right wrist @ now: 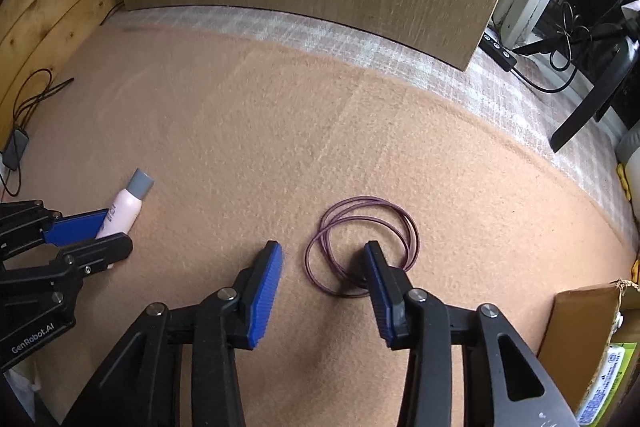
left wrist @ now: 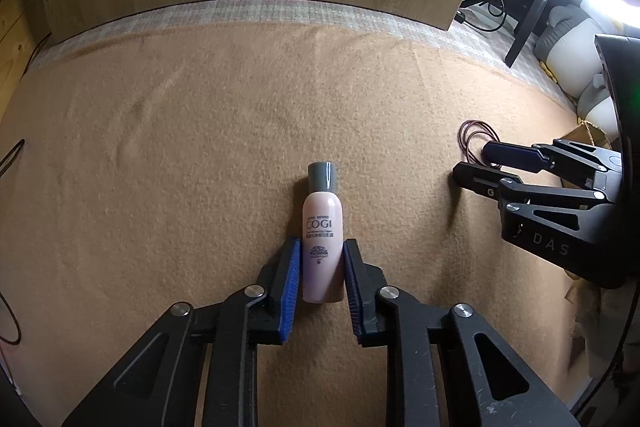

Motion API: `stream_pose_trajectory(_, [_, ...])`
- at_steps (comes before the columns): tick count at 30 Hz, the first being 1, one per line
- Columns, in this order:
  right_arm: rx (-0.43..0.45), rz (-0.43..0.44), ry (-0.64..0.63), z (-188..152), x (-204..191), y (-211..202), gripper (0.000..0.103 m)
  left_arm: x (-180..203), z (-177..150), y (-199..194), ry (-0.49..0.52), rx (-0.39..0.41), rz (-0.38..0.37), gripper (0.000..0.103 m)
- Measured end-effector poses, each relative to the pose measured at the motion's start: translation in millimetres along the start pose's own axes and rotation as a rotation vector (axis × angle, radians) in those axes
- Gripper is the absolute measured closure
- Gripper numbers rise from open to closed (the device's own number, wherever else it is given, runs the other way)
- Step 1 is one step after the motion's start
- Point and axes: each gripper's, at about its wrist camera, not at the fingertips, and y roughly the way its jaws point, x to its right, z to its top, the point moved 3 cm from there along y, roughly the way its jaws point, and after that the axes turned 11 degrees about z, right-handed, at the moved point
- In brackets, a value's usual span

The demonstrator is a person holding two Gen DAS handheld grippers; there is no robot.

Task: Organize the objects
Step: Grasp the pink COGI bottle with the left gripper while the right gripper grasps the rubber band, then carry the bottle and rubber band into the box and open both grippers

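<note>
Pink bottle [left wrist: 323, 247] with grey cap [left wrist: 322, 179] lies flat on the tan felt cloth [left wrist: 200, 147] over the desk, cap pointing away, base toward the left claw [left wrist: 321, 279]. The left claw sits around the bottle's lower half, blue pads [left wrist: 291, 279] flanking both sides and looking flush against the body, so pinching the bottle or very near it; exact contact is hard to confirm. Judged: small plastic bottle, rigid, light, smooth rounded wall that can roll or squirt out of a pinch, so a hold across the straight middle body beats the tapering shoulder or cap. Felt gives friction and should stop it sliding. Further right, a thin purple cord loop [right wrist: 360, 247] lies coiled loosely on the same cloth, well apart from the bottle. The right claw [right wrist: 324, 283] is spread wide and low over it, one finger resting inside the coil, the other outside to the left, nothing gripped. Judged: cord is limp, near weightless, lies flat, hard to get under; best pinched where strands overlap so several get caught together. Cardboard box [right wrist: 580, 327] sits at far right edge.
</note>
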Motion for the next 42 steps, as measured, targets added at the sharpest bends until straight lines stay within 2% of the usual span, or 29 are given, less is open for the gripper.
stream_pose_trajectory(1, [-0.003,-0.002,0.000,-0.1,0.5,-0.4,0.071,0.1,0.3,-0.1,-0.001,0.000,-0.001,0.081])
stream_pose_trajectory(3, [-0.009,0.007,0.000,-1.1,1.5,-1.7,0.084,0.6,0.7,0.3,-0.002,0.001,-0.006,0.081])
stream_pose_trajectory(7, [-0.013,0.020,0.019,-4.4,7.0,-4.5,0.099,0.6,1.4,0.4,-0.015,0.004,-0.032,0.081])
stream_pose_trajectory(15, [0.028,0.085,0.101,-18.8,18.1,-19.3,0.100,7.9,-6.1,-4.3,-0.020,0.008,-0.062,0.081])
stream_pose_trajectory(23, [0.117,0.167,0.175,-42.2,27.5,-60.2,0.100,11.8,-18.4,-22.7,-0.017,0.032,-0.073,0.081])
stream_pose_trajectory(28, [0.181,0.191,0.201,-52.9,21.1,-89.2,0.100,26.5,-23.5,-42.7,0.023,0.063,-0.076,0.081])
stream_pose_trajectory(35, [0.284,0.173,0.212,-80.4,30.0,-152.1,0.100,65.4,-20.2,-66.9,0.079,0.097,-0.119,0.081])
stream_pose_trajectory(42, [0.359,0.115,0.261,-126.4,56.4,-203.8,0.100,132.6,-12.4,-88.6,0.160,0.134,-0.177,0.081])
